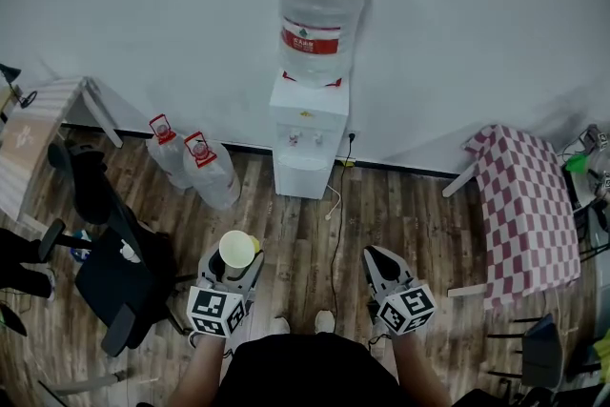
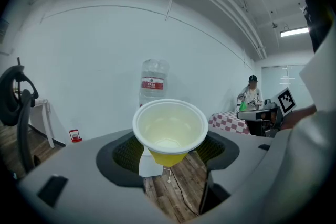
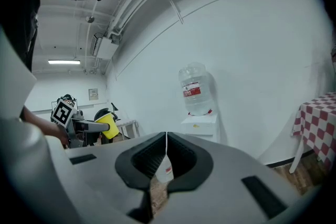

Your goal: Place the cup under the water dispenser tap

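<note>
Wooden plank floor (image 1: 381,205) runs to a white water dispenser (image 1: 307,133), well ahead of the fingers. Left gripper (image 2: 170,152) clamps the yellow disposable cup (image 2: 169,128) upright; squeezing harder might crumple it. Right gripper (image 3: 166,144) is closed, empty.
</note>
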Demonstrator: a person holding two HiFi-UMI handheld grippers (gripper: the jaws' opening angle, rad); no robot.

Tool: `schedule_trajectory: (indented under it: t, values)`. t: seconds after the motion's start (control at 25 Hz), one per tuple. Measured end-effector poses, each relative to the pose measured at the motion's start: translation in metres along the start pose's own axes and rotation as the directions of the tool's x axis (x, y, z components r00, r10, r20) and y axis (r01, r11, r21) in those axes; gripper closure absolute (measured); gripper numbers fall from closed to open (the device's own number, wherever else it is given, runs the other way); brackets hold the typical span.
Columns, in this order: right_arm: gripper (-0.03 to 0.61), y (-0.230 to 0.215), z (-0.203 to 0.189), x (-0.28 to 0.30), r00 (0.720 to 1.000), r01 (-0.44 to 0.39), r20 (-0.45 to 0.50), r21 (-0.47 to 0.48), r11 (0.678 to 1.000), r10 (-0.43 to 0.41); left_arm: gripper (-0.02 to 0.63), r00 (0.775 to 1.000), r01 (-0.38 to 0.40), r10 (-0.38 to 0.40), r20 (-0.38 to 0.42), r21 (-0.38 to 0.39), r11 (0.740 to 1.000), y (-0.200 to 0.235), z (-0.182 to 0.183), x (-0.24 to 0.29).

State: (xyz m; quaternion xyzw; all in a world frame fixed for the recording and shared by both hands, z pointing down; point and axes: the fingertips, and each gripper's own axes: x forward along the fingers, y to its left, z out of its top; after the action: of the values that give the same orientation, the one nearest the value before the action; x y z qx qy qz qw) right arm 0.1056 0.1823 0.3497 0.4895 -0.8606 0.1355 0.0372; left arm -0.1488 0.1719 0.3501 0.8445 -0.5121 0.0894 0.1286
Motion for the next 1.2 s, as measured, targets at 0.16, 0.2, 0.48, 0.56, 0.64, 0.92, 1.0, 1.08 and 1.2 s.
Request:
schedule_trajectory:
  t: [0.16,0.2,0.48,0.56,0.64,0.92,1.0,1.08,1.2]
  values:
    - [0.555,0.014,-0.001,0.003,1.0,0.021,0.003,0.0,1.0,-0.021,0.304,1.0,0.016,-0.016,0.002,-0.001,1.0,0.011,-0.003,-0.008]
    - [0.555,0.018,-0.001,0.003,1.0,0.023,0.003,-0.002,1.0,-0.023,0.304,1.0,0.019,-0.019,0.002,-0.001,1.0,0.013,-0.003,-0.01]
    - [0.555,0.044,-0.012,-0.001,0.999,0.037,-0.011,-0.005,0.999,-0.037,0.304,0.999,0.045,-0.045,0.004,-0.004,0.999,0.021,-0.013,-0.026]
    - [0.555,0.05,-0.016,-0.002,0.999,0.04,-0.015,-0.003,0.999,-0.04,0.304,0.999,0.054,-0.054,0.003,-0.006,0.999,0.021,-0.016,-0.03]
    - [0.555,0.055,-0.021,-0.002,0.999,0.043,-0.019,0.001,0.999,-0.043,0.304,0.998,0.061,-0.061,0.002,-0.006,0.998,0.022,-0.019,-0.034]
    - [0.555,0.06,-0.033,-0.005,0.998,0.048,-0.038,0.022,0.999,-0.047,0.304,0.998,0.064,-0.065,-0.017,-0.009,0.998,0.023,-0.027,-0.039]
    - [0.555,0.057,-0.035,-0.004,0.998,0.048,-0.042,0.027,0.998,-0.047,0.304,0.998,0.065,-0.065,-0.021,-0.005,0.998,0.021,-0.028,-0.038]
    - [0.555,0.055,-0.038,-0.002,0.998,0.044,-0.043,0.034,0.998,-0.043,0.304,0.998,0.064,-0.064,-0.027,-0.002,0.998,0.02,-0.03,-0.037]
    - [0.555,0.052,-0.041,0.004,0.998,0.037,-0.043,0.047,0.998,-0.035,0.304,0.997,0.06,-0.06,-0.04,-0.005,0.998,0.02,-0.034,-0.032]
